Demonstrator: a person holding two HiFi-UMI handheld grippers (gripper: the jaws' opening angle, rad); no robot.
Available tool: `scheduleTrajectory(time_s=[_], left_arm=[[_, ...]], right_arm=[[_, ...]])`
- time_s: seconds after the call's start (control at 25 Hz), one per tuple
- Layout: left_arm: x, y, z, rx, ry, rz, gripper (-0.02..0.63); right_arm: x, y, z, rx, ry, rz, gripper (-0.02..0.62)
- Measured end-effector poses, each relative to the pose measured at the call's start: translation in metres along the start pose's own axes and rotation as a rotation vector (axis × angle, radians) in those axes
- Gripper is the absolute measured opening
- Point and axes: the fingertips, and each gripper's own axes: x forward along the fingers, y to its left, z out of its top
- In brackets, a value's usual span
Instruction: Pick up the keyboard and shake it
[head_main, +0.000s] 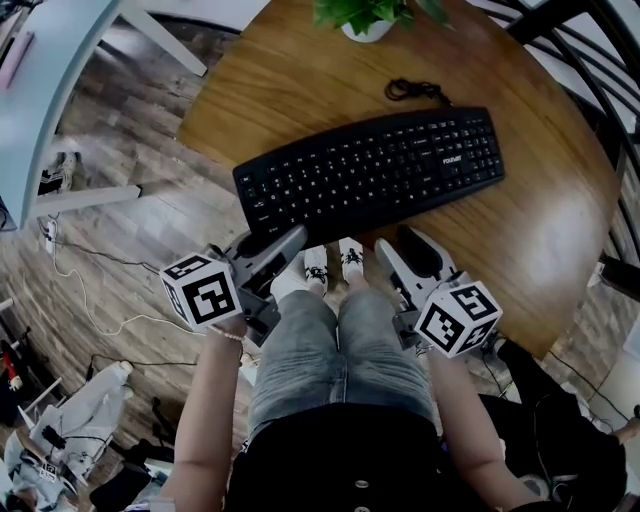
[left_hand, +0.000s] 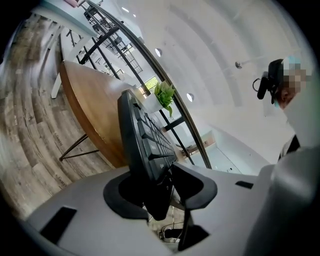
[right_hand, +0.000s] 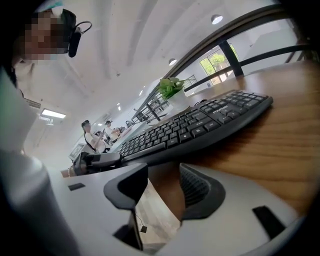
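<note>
- While the black plastic keyboard (head_main: 370, 170) lies on the round wooden bench (head_main: 540, 230), the left gripper (head_main: 288, 243) clamps its near-left corner for lifting.
- The right gripper (head_main: 403, 247) gapes empty beside its front edge, likely for support.

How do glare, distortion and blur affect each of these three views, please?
Head view: sharp, with a pale sheen on the table right of the keyboard. Left gripper view: heavy fisheye bending and dark corners; the keyboard's near end is soft. Right gripper view: keys crisp, the near jaws soft.
</note>
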Motion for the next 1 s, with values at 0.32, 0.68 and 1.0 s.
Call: scheduleTrajectory(time_s=[0.32,0.68,1.0], left_arm=[[-0.002,-0.002,0.004,0.024,-0.007,-0.007,0.155],[-0.003,-0.007,0.009,0.033,-0.025,-0.005,0.152],[-0.008,-0.016,0.009,0.029,-0.035,-0.006,0.147]], right_arm=[[0.011,-0.005,0.009,0.262,-0.104,0.098,0.232],[0.022,-0.012,0.030,0.477,-0.207,0.150,0.239],[0.026,-0.019,0.043,0.620,-0.271,0.163,0.241]])
